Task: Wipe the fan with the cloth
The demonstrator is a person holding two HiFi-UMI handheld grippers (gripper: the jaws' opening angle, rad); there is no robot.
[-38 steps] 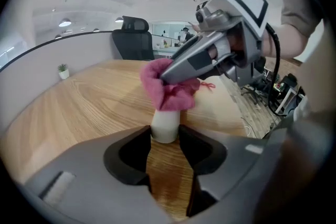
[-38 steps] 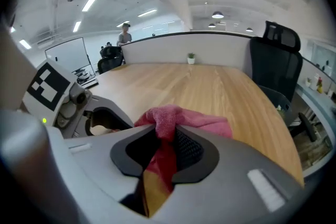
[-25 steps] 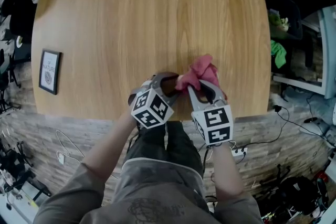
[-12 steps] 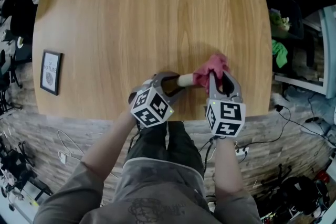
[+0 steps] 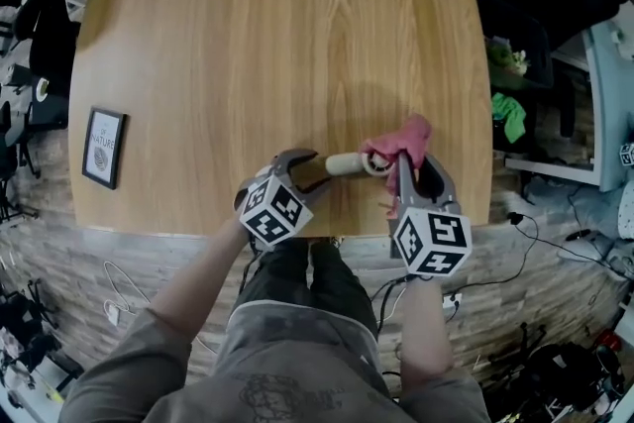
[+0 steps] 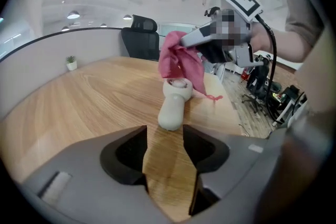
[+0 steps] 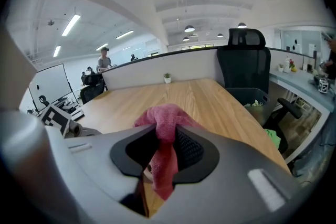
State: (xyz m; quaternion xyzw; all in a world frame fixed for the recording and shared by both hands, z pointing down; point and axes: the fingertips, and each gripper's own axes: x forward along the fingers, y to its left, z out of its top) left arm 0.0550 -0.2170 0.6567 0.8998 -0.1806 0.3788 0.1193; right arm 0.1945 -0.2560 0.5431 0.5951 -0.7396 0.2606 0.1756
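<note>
A small cream hand-held fan point(image 5: 347, 163) lies on its side on the wooden table point(image 5: 267, 35), handle end toward my left gripper point(image 5: 310, 171). That gripper's jaws have just been opening and stand open. The fan point(image 6: 175, 101) lies just beyond its fingertips, not between them. My right gripper point(image 5: 417, 165) is shut on a pink cloth point(image 5: 408, 138), which hangs over the fan's head end. In the right gripper view the cloth point(image 7: 165, 128) bunches between the jaws and trails below them. The right gripper point(image 6: 220, 42) hovers above the fan in the left gripper view.
A black-framed picture point(image 5: 102, 148) lies near the table's left edge. A tiny potted plant point(image 6: 71, 62) stands at the far edge. Black office chairs point(image 7: 244, 60) stand beyond the table. The near table edge runs just under both grippers.
The right gripper has drawn the cloth rightward and up along the fan, baring its handle. The left jaws have widened and the fan now lies outside them on the table.
</note>
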